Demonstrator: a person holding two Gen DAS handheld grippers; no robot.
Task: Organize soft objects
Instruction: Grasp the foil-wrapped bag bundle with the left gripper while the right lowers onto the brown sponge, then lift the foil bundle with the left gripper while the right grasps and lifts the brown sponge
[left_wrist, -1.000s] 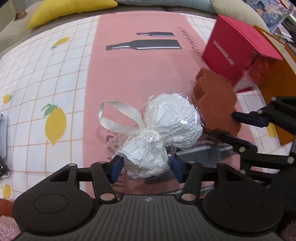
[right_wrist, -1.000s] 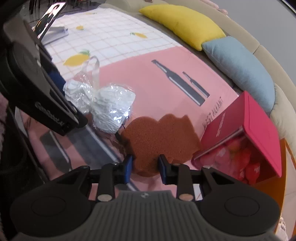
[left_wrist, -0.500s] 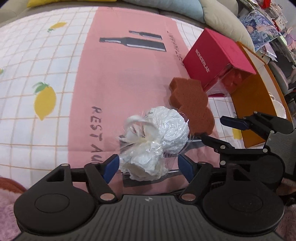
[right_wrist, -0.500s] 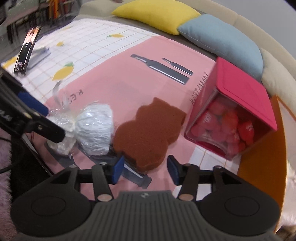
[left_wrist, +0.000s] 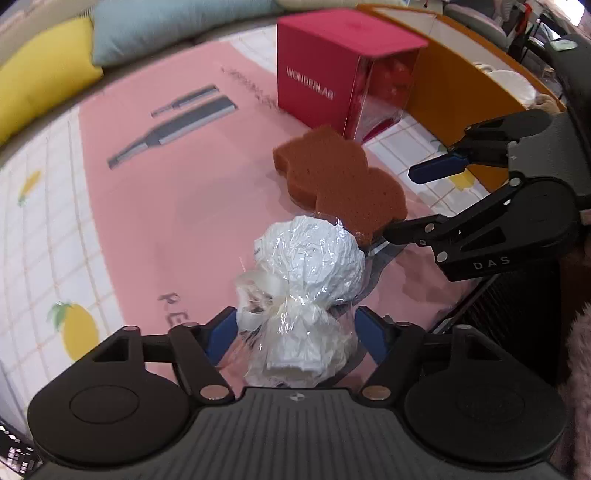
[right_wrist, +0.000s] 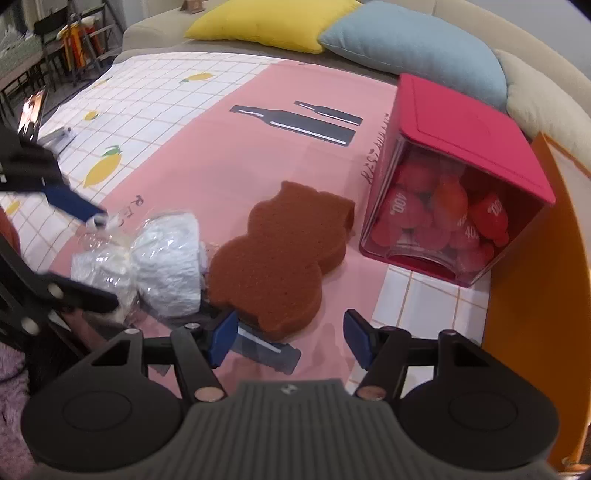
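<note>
Pink-and-lemon-print cloth (left_wrist: 155, 229) covers the surface in the left wrist view, with yellow and blue cushions behind. Between the left gripper (left_wrist: 295, 334) pads sits a white wrapped bundle (left_wrist: 306, 280), cellophaned and ribbon-tied; the jaws are closing from wide, and neither pad presses on it yet. A good grip would probably take the narrow tied waist, not the crinkly film, which looks liable to slip. Its underside is hidden by the gripper body. Just beyond, touching or nearly so, lies the brown sponge (left_wrist: 340, 184), with the red box (left_wrist: 325, 74) behind it.

Cloth and cushions fill the right wrist view too. Its right gripper (right_wrist: 290, 338) stands with jaws opening, the sponge's near edge just ahead of the pads and untouched. Letting go cleanly means backing off without dragging the sponge. 1 side of the box is clear, showing red packets (right_wrist: 439, 218); their printing is too blurred to read. An orange panel (right_wrist: 535, 295) is cut off at the right.
</note>
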